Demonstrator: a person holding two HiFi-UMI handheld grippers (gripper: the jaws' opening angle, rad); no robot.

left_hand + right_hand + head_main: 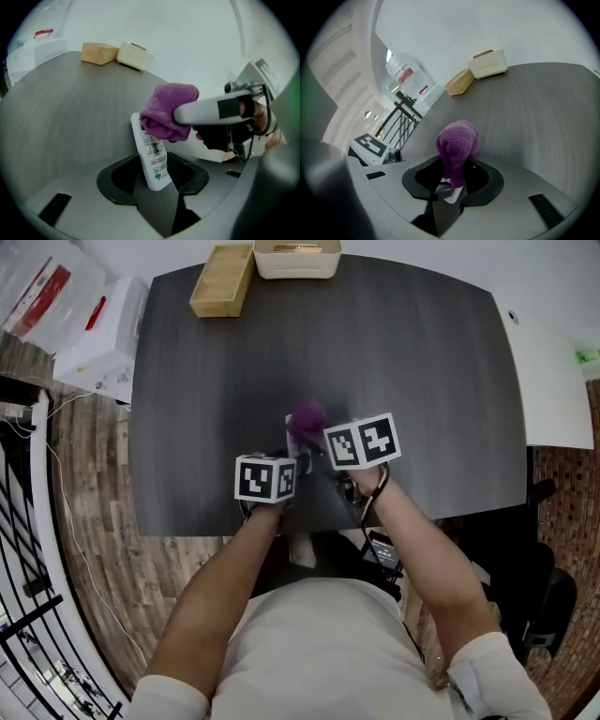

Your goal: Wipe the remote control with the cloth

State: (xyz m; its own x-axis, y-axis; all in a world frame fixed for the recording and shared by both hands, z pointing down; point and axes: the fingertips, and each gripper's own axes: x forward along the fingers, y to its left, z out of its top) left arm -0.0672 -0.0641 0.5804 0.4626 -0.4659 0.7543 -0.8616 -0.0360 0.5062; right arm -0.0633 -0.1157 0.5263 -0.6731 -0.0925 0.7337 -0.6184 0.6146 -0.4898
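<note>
The left gripper (pixel 154 186) is gripping the lower end of the white remote control (pixel 152 157), its jaws partly closed on it, and the remote is tilting up and away from them above the dark table (pixel 394 362). The right gripper (pixel 451 190) is pinching a bunched purple cloth (pixel 457 144), which is pressing against the remote's upper end, just ahead of the left gripper.
</note>
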